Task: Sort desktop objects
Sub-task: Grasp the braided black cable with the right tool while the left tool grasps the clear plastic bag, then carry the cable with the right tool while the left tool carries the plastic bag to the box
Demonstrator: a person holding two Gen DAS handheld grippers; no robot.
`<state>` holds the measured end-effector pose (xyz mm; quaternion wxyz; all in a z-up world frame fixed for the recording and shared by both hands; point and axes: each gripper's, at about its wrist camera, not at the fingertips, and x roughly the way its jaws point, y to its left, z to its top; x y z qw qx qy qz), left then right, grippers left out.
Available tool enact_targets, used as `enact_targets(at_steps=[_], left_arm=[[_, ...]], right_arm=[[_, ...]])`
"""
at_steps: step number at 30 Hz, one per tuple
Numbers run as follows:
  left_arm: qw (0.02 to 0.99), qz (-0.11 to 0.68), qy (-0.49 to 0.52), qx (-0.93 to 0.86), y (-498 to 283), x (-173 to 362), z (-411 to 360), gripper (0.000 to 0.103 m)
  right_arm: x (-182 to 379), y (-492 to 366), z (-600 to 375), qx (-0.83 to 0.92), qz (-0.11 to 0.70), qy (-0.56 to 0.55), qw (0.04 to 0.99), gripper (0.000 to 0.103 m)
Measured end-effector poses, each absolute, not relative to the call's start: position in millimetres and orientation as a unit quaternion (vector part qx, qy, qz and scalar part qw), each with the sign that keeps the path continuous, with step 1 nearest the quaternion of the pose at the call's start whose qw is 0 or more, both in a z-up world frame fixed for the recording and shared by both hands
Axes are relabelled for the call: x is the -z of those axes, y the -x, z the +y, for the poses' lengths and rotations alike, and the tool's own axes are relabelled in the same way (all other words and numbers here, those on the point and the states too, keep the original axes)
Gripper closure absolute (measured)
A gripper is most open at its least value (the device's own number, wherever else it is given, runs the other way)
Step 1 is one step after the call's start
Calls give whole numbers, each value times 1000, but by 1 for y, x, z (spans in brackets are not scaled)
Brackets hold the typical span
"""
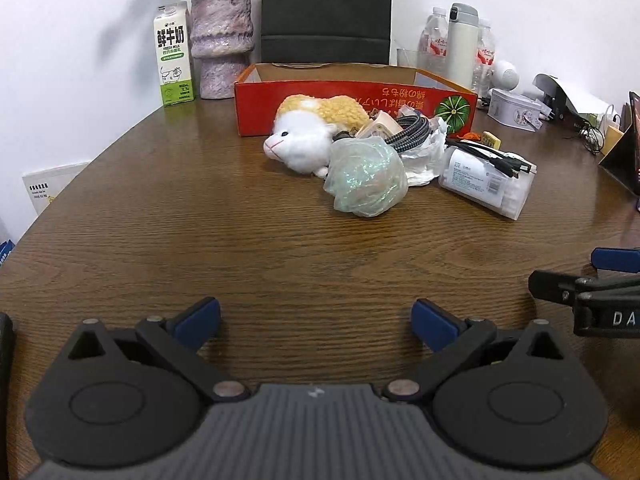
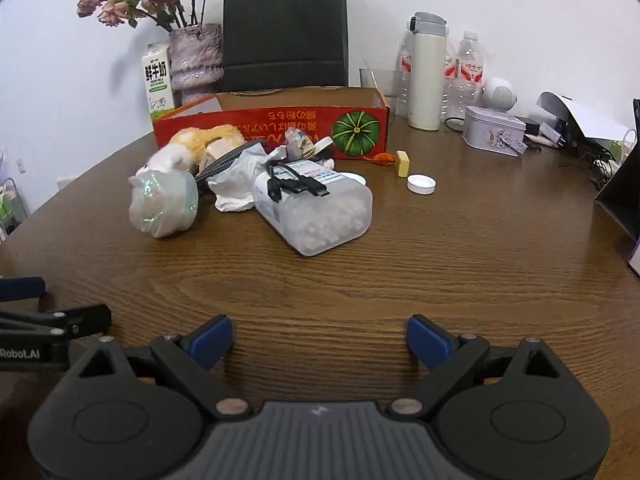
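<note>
A clutter pile lies mid-table in front of an open red cardboard box (image 1: 312, 106) (image 2: 256, 124). It holds a white and yellow plush toy (image 1: 304, 136) (image 2: 188, 148), a shimmering greenish bag (image 1: 366, 178) (image 2: 164, 204), a braided cable (image 1: 408, 132), crumpled white paper (image 2: 236, 188) and a clear plastic tub (image 1: 484, 186) (image 2: 320, 212) with black cables on it. A white cap (image 2: 421, 184), a yellow block (image 2: 402, 163) and a small orange item (image 2: 384, 158) lie to the right. My left gripper (image 1: 316, 324) and right gripper (image 2: 320, 340) hover open near the table's front, both empty.
Along the back stand a milk carton (image 1: 174, 56), a purple vase with dried flowers (image 1: 222, 40), a black paper bag (image 2: 284, 28), a white flask (image 2: 428, 72), water bottles (image 2: 468, 68) and a tin box (image 2: 494, 130). Cables and a dark stand (image 2: 620, 196) crowd the right edge.
</note>
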<state>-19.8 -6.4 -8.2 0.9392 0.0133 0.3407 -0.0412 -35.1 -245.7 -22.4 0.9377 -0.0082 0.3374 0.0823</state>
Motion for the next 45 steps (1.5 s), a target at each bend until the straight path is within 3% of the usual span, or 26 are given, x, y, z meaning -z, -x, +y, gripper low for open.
enact_targets(at_steps=[3, 5, 6, 9, 12, 13, 14, 16, 20, 25, 26, 29, 33, 38, 45], left_arm=[[939, 335, 24, 75, 10, -4, -4, 0], [944, 312, 48, 91, 0, -15, -4, 0], [948, 299, 45, 98, -7, -20, -6, 0], [957, 276, 17, 84, -33, -27, -18, 0], [955, 279, 30, 95, -58, -25, -22, 21], [953, 284, 36, 103, -64, -23, -23, 33], [950, 290, 39, 107, -69, -21, -23, 47], [947, 301, 41, 106, -74, -16, -24, 60], [948, 290, 40, 127, -68, -16, -19, 67], [953, 266, 28, 140, -54, -23, -15, 68], [954, 264, 29, 139, -51, -24, -14, 68], [952, 272, 46, 132, -42, -24, -9, 68], [953, 274, 55, 121, -24, -33, -1, 68], [954, 269, 55, 118, 3, -44, 7, 68], [948, 296, 48, 110, 38, -40, 10, 68]], right_arm=[[21, 34, -245, -97, 340, 14, 935, 10], [13, 27, -251, -131, 345, -19, 929, 39], [5, 20, -255, -147, 345, -34, 926, 43], [-30, -1, -264, -164, 311, -59, 934, 41], [-57, -31, -265, -201, 286, -87, 933, 41], [-61, -44, -261, -210, 289, -86, 930, 42], [-61, -57, -256, -215, 294, -82, 928, 48], [-57, -87, -244, -219, 320, -78, 918, 61], [-39, -137, -224, -214, 359, -86, 904, 67], [-12, -173, -223, -223, 408, -154, 872, 72], [-9, -175, -224, -225, 413, -161, 867, 86], [-18, -161, -223, -226, 400, -151, 875, 91], [-59, -112, -214, -229, 318, -82, 917, 93], [-98, -60, -235, -259, 263, -103, 924, 94], [-103, 16, -255, -305, 276, -119, 904, 94]])
